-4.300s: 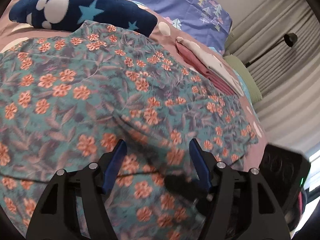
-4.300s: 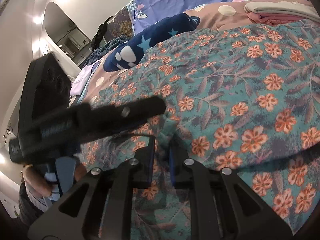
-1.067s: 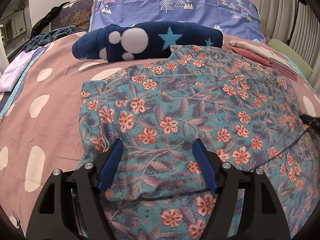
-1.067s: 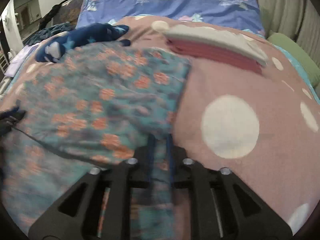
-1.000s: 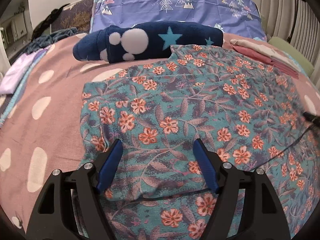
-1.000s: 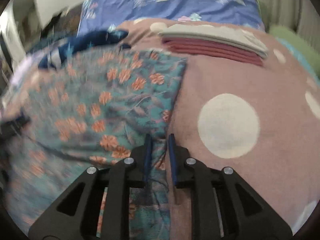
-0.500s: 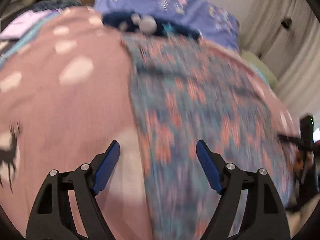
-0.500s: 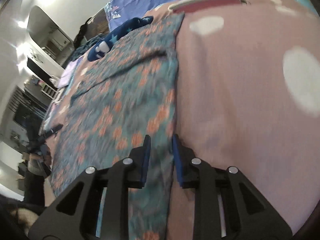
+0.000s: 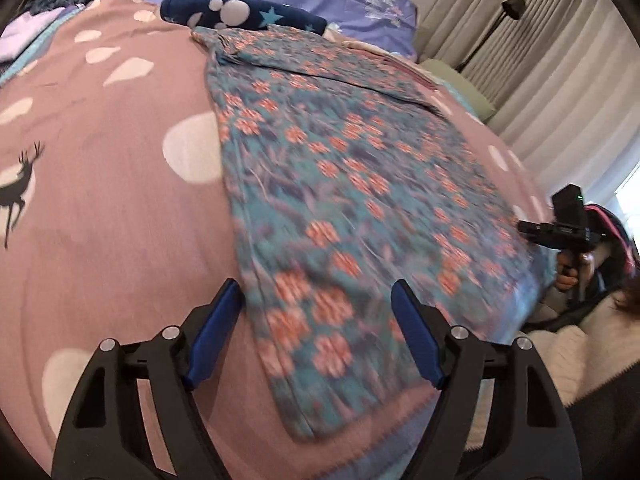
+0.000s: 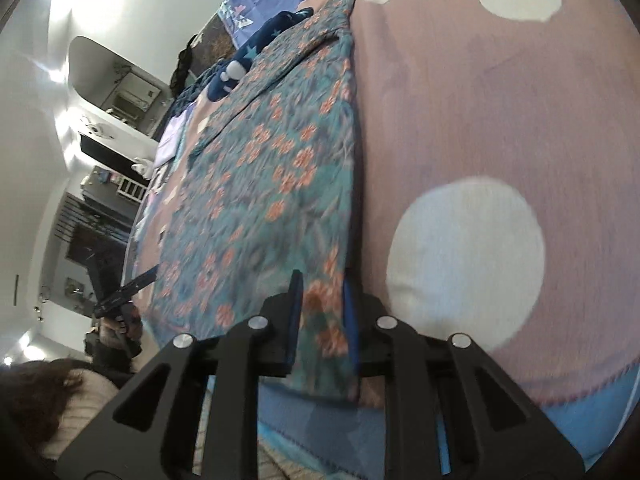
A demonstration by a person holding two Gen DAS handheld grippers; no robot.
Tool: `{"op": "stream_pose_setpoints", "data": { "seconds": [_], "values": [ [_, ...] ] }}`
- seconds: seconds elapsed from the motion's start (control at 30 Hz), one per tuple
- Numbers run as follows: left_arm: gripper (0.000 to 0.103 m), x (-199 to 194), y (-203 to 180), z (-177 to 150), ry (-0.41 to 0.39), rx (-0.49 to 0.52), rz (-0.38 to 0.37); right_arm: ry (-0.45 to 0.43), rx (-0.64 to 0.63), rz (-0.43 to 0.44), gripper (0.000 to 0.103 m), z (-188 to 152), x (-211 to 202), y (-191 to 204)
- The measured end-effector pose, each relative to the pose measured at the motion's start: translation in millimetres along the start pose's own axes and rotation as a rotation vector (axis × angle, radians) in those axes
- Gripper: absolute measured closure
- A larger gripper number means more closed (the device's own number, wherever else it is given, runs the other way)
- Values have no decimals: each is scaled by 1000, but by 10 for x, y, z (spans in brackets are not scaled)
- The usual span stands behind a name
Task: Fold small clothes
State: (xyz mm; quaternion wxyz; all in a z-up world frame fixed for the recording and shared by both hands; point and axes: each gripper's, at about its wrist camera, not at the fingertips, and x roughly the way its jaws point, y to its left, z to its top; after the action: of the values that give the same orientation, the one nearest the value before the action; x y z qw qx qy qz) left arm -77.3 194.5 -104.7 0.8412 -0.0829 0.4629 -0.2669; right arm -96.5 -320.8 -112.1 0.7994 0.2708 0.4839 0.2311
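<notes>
i see a teal garment with orange flowers, a pink blanket with white spots, blue pads.

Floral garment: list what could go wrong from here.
1. The right gripper has just been opening its jaws with the floral garment's corner between them; the corner may drop crooked.
2. The left gripper stands open at the hem near the bed edge; the cloth could slide off.

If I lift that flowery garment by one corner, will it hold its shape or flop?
Probably flop: the garment lies thin and flat on the bedspread, with soft creases near its far end. It looks light, and likely drapes and slides rather than staying stiff.
</notes>
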Motion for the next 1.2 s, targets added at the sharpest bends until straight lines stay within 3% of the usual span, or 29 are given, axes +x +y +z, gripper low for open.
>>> {"op": "stream_pose_setpoints", "data": {
  "seconds": [0.17,0.27,0.43,0.57,0.63,0.67,0.73,0.77,0.83,0.97,1.03,1.2],
  "values": [
    [26,158,153,165,-64,-90,-112,0,3,35,76,169,139,-19],
    [29,216,137,255,-69,-113,-136,18,0,27,76,244,193,29],
    [53,34,88,-19,-4,-82,-172,37,-13,31,76,5,39,34],
    [56,9,150,-97,15,-103,-202,40,-5,57,77,-40,52,13],
    [61,63,157,-57,5,-115,-212,36,8,62,92,30,125,9],
    [67,103,137,-23,-5,-117,-201,36,14,54,97,76,187,16],
    [100,160,74,13,-6,-106,-153,22,32,46,100,114,221,6],
    [101,155,14,29,-14,-82,-118,1,43,57,100,127,198,16],
    [101,32,-115,92,-71,-36,-82,-62,47,106,100,148,66,46],
    [101,-483,-231,370,-277,-30,-129,-226,53,266,101,348,-379,159],
    [101,-824,-371,523,-402,-3,-157,-285,17,299,101,463,-604,314],
    [101,-1345,-779,482,-532,98,-165,-411,-142,328,101,377,-1228,804]
  ]
}}
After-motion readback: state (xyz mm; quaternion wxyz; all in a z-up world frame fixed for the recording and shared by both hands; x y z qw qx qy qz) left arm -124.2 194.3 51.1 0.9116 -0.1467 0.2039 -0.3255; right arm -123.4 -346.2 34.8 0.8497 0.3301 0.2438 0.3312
